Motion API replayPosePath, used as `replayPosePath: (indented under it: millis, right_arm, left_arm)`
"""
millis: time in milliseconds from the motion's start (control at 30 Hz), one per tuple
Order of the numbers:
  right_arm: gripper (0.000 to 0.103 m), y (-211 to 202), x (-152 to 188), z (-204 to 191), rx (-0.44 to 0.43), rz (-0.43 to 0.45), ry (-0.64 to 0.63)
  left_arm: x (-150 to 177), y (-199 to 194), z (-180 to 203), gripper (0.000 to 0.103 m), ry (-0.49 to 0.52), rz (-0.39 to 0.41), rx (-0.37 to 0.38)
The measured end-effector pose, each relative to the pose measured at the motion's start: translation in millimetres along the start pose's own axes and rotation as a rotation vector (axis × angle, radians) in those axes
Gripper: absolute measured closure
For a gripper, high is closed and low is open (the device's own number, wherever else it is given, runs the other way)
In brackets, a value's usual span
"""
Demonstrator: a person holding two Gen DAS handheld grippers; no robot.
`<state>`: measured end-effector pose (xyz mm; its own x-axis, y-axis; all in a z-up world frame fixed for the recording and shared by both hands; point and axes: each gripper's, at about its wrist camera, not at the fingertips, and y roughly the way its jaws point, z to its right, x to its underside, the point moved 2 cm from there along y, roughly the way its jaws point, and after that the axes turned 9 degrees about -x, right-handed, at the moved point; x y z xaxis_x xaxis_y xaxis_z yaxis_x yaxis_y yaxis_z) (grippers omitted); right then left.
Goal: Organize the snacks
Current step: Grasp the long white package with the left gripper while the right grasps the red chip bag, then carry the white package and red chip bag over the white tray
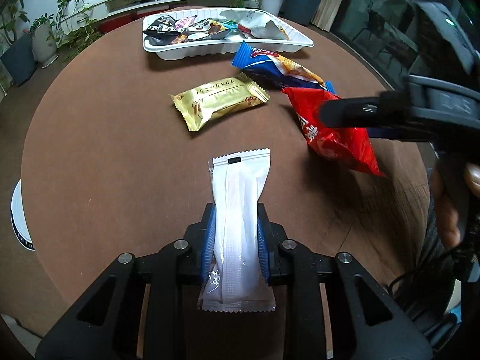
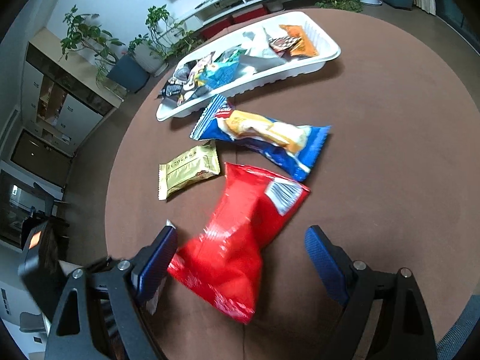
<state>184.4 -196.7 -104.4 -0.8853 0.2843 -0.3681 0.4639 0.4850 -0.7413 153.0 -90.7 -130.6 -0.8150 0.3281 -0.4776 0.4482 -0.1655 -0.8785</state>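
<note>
Gripping a white packet [image 1: 237,225] between its two blue pads, the left gripper [image 1: 235,234] is pointing forward across the round brown table [image 1: 105,150], jaws closed against the packet's long sides. The packet is running lengthwise along the fingers, its far crimped end projecting beyond the tips and its near end lying back between the black finger arms. The right gripper [image 2: 240,258] is reaching in from the right side of the left wrist view, held roughly level and aimed across the table, with part of the person's hand [image 1: 450,207] showing on its handle at the frame edge. Its jaws are standing wide apart, and the red bag [image 2: 237,237] is lying between the blue pads [image 2: 157,258]; the left pad is sitting just beside the bag's edge, the right pad is standing clear of it. The bag is appearing motion-blurred, so contact at the left pad cannot be confirmed. Beyond the red bag, a gold packet [image 1: 219,102] and a blue packet [image 2: 264,138] are lying flat on the table, near one another. The white tray [image 1: 228,49] is sitting at the far side of the table, holding a mixed pile of small wrapped snacks.
</note>
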Motion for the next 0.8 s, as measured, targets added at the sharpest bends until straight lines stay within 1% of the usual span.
replayPosePath:
  millis: [67,133,167,233,267,333,367,400,600,800]
  right_arm:
    - [0.015,10.4,-3.0,-3.5,0.029,-0.016,-0.014]
    - [0.024,19.1,-2.5,-3.4,0.064,-0.035,-0.031]
    - [0.025,20.6,-1.6,-3.5,0.070,-0.035,-0.041]
    - [0.032,19.7,0.0,-4.5,0.097,-0.030,-0.077]
    - [0.033,19.0,0.7,-3.9,0.106,-0.032,-0.088]
    - [0.044,16.9,2.2,-2.5,0.124,-0.030,-0.101]
    - [0.047,15.7,3.5,-1.3,0.131,-0.029,-0.109]
    - [0.052,14.5,4.9,-0.3,0.138,-0.026,-0.117]
    - [0.058,11.8,18.1,-3.8,0.178,-0.036,-0.202]
    - [0.063,3.1,29.3,0.7,0.163,-0.027,-0.212]
  left_arm:
    - [1.0,-0.1,0.6,0.080,-0.003,0.003,0.002]
    - [2.3,-0.3,0.3,0.080,-0.006,0.006,0.006]
    - [2.4,-0.4,-0.3,0.080,-0.008,0.008,0.008]
    - [2.5,-0.5,-0.1,0.080,-0.010,0.012,0.010]
    - [1.6,0.0,0.0,0.080,-0.010,0.013,0.010]
    - [1.6,-0.2,0.5,0.080,-0.011,0.016,0.008]
    - [2.2,-0.5,0.2,0.080,-0.011,0.017,0.007]
    - [2.2,-0.6,0.1,0.080,-0.011,0.018,0.008]
    - [2.1,-0.9,0.5,0.080,-0.013,0.019,0.004]
    - [2.8,-1.8,-0.9,0.080,-0.024,0.023,0.008]
